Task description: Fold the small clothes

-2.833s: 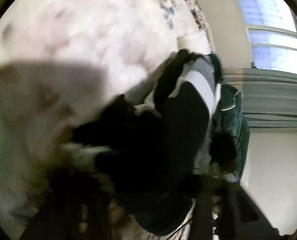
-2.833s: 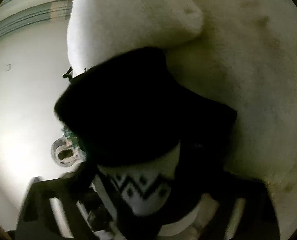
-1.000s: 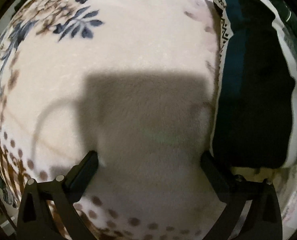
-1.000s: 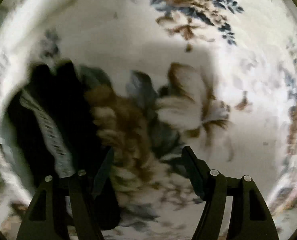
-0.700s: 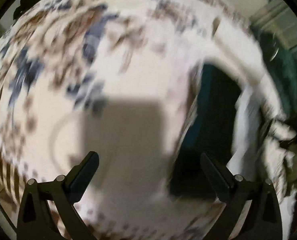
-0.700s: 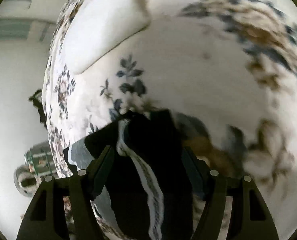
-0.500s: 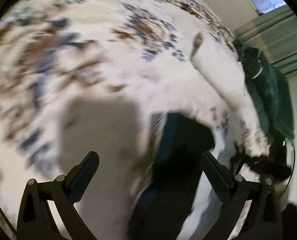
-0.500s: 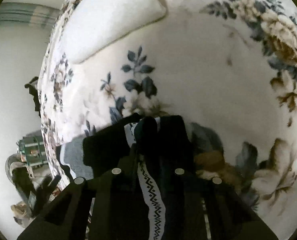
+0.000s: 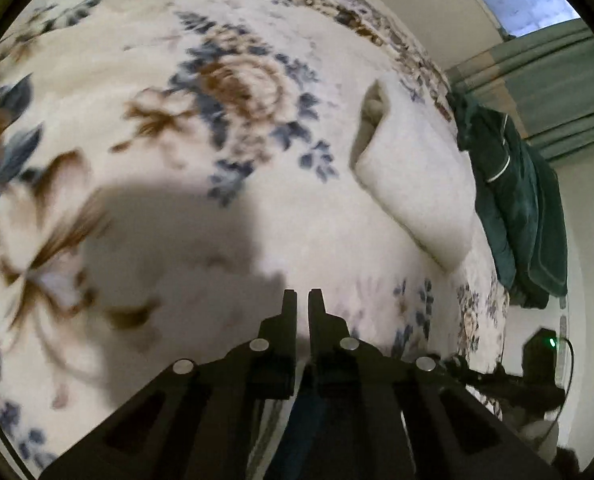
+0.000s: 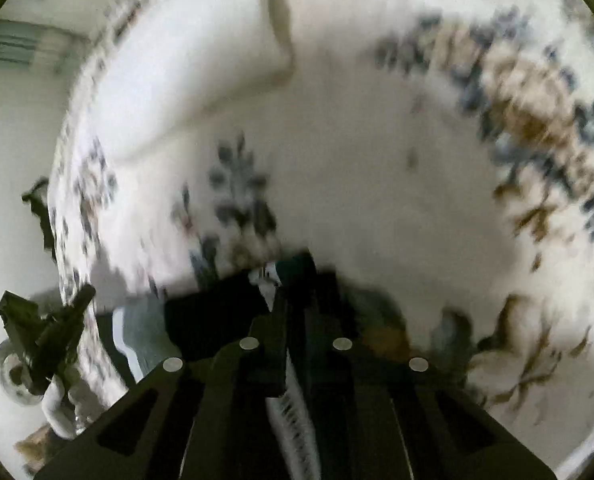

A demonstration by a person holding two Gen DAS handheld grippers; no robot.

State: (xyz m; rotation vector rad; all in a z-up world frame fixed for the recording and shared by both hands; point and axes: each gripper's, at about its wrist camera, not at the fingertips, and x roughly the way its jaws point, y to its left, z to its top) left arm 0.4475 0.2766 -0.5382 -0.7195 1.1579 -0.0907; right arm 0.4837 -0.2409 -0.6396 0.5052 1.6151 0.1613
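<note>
The small garment (image 10: 213, 320) is dark with a teal part and a white zigzag-patterned band. In the right wrist view it hangs around and below my right gripper (image 10: 297, 276), which is shut on its edge above the floral bed cover (image 10: 377, 160). In the left wrist view my left gripper (image 9: 302, 294) has its jaws almost together, and a strip of blue-dark cloth (image 9: 303, 420) shows between the fingers low down. The rest of the garment is hidden under that gripper.
A white pillow (image 9: 413, 184) lies on the bed cover (image 9: 217, 80) toward the far right. A dark green garment (image 9: 513, 200) hangs at the bed's edge by the curtain and window. A small device with a green light (image 9: 545, 356) stands by the wall.
Both grippers were open over the bed a second ago. Both have closed on the dark garment and lifted it; the views have swung toward the pillow.
</note>
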